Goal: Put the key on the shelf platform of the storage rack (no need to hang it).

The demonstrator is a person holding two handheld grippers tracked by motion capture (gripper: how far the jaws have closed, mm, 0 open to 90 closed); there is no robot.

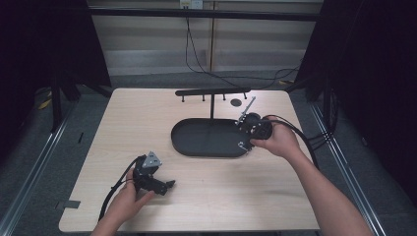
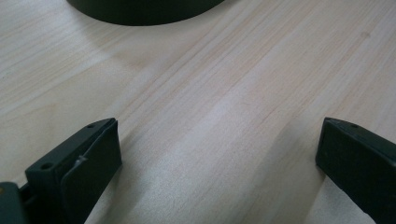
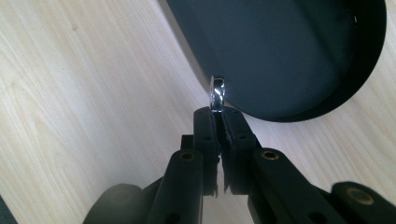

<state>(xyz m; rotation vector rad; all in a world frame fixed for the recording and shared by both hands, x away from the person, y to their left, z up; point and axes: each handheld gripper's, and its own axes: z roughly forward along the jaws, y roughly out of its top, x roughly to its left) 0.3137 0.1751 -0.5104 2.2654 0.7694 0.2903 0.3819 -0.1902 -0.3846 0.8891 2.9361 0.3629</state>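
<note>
Ring (image 3: 217,93) pinched edge-on in the right gripper (image 3: 219,112), just over the near rim of the black oval tray (image 3: 299,56)

Jaws closed on the shiny metal band at centre frame in the right gripper view, likely so it can be set in the tray or hung on the pegged stand (image 1: 212,92) at upper centre of the high view; left gripper (image 1: 169,185) rests on the wooden table (image 1: 147,118) at lower left, jaws spread wide and empty, seemingly parked out of the way

A small shiny silver metal ring (image 3: 217,94) stands on edge, pinched between the closed black jaws of the right gripper (image 3: 218,112) — poised over the near rim of the dark oval tray (image 3: 299,56), above the pale wooden table (image 3: 93,93).
</note>
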